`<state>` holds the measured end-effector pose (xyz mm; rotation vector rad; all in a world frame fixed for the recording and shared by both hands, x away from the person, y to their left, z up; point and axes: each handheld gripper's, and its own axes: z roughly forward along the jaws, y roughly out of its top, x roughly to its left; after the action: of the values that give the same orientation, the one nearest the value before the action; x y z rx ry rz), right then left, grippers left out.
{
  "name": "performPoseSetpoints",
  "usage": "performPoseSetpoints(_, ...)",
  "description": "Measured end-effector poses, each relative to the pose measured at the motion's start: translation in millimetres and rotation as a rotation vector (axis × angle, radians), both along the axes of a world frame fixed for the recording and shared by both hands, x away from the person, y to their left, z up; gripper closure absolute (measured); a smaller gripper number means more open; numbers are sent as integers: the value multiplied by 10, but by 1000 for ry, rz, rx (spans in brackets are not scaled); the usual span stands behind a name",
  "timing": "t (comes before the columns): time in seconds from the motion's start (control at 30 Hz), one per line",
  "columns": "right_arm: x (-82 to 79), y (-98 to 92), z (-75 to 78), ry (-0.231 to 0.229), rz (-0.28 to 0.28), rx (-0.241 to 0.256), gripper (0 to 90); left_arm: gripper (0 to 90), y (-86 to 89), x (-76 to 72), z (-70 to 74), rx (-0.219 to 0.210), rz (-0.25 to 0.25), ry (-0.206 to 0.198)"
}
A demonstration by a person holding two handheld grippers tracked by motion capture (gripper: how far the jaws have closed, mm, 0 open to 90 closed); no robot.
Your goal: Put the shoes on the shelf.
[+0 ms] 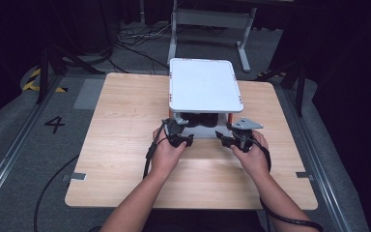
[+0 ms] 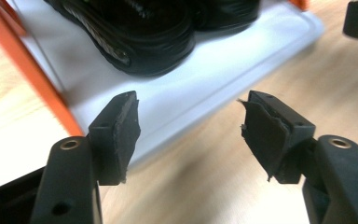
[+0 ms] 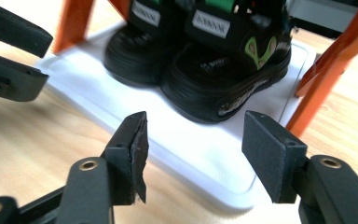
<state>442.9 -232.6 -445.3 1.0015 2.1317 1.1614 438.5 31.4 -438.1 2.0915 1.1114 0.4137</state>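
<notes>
On rack's lower shelf (image 3: 205,158), black shoes (image 3: 214,70), toes toward open right hand-held gripper (image 3: 193,149)

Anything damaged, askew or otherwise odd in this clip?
Only wear: the rubber pad on one finger of the left claw is frayed and ragged at its edge. The black shoes stand upright side by side on the rack's white lower shelf, and both claws are open.
</notes>
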Motion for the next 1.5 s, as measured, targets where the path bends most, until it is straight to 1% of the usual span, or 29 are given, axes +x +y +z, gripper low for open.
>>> performPoseSetpoints(0.07, -77, -61, 103, -10, 3, 20, 389, 337, 67, -123, 126, 9, -7, 7)
performPoseSetpoints(0.17, -168, -176, 252, 5, -3, 39, 363, 316, 192, -243, 265, 22, 2, 15)
performPoseSetpoints(0.23, -214, -263, 331, 5, -12, 33, 333, 296, 265, -296, 320, 28, 2, 22)
performPoseSetpoints(0.3, -254, -361, 382, 21, -57, 64, 264, 267, 348, -327, 368, 44, -10, 32)
performPoseSetpoints(0.33, -253, -417, 388, 31, -71, 85, 262, 251, 391, -326, 386, 54, -20, 34)
performPoseSetpoints(0.37, -242, -475, 385, 42, -70, 85, 259, 235, 420, -326, 393, 47, -20, 37)
performPoseSetpoints(0.4, -239, -515, 382, 49, -65, 74, 233, 225, 478, -326, 416, 48, -15, 34)
performPoseSetpoints(0.47, -280, -664, 404, 44, -18, -34, 188, 195, 603, -342, 463, 64, -23, 19)
performPoseSetpoints(0.5, -305, -714, 416, 48, -15, -30, 178, 163, 651, -351, 472, 74, -28, 11)
performPoseSetpoints(0.53, -320, -770, 431, 54, -2, -18, 173, 165, 694, -363, 478, 96, -20, 4)
performPoseSetpoints(0.57, -331, -839, 449, 57, 24, -12, 156, 164, 735, -369, 477, 124, -9, -4)
performPoseSetpoints(0.6, -346, -898, 461, 64, 34, -15, 146, 162, 774, -385, 469, 127, 18, -11)
performPoseSetpoints(0.67, -394, -1008, 469, 65, 40, -61, 149, 162, 890, -403, 444, 128, 41, -20)
performPoseSetpoints(0.73, -425, -1096, 471, 84, 60, -85, 153, 161, 1001, -413, 394, 134, 5, 8)
performPoseSetpoints(0.8, -426, -1182, 442, 108, 50, -89, 156, 164, 1122, -412, 345, 151, -27, 67)
performPoseSetpoints(0.87, -420, -1279, 405, 127, 45, -110, 153, 164, 1226, -407, 332, 158, -22, 99)
performPoseSetpoints(0.93, -403, -1364, 345, 151, 44, -120, 154, 163, 1345, -404, 298, 162, 1, 118)
performPoseSetpoints(0.97, -403, -1364, 345, 151, 44, -120, 154, 164, 1345, -404, 298, 162, 1, 118)
performPoseSetpoints(1.0, -383, -1419, 301, 179, 58, -134, 155, 164, 1406, -406, 265, 168, 8, 129)
performPoseSetpoints(1.03, -363, -1490, 251, 201, 58, -143, 156, 164, 1438, -411, 241, 167, 15, 130)
performPoseSetpoints(1.1, -358, -1585, 171, 152, 21, -110, 153, 164, 1490, -415, 179, 173, 25, 134)
performPoseSetpoints(1.13, -349, -1626, 133, 145, 12, -121, 154, 164, 1514, -410, 145, 188, 20, 133)
performPoseSetpoints(1.2, -323, -1690, 44, 159, 16, -137, 152, 164, 1551, -399, 82, 207, 16, 133)
performPoseSetpoints(1.27, -289, -1737, -43, 187, 37, -123, 152, 167, 1595, -390, 37, 202, 8, 127)
performPoseSetpoints(1.33, -261, -1763, -116, 198, 50, -87, 151, 163, 1650, -383, -8, 176, 20, 119)
performPoseSetpoints(1.37, -245, -1768, -146, 203, 49, -84, 151, 166, 1687, -376, -29, 160, 19, 112)
performPoseSetpoints(1.4, -231, -1771, -178, 207, 44, -92, 151, 165, 1729, -361, -52, 152, -11, 80)
performPoseSetpoints(1.43, -219, -1774, -209, 211, 40, -99, 151, 163, 1764, -350, -67, 163, -19, 65)
performPoseSetpoints(1.5, -195, -1773, -264, 216, 33, -99, 152, 163, 1801, -331, -118, 174, 3, 82)
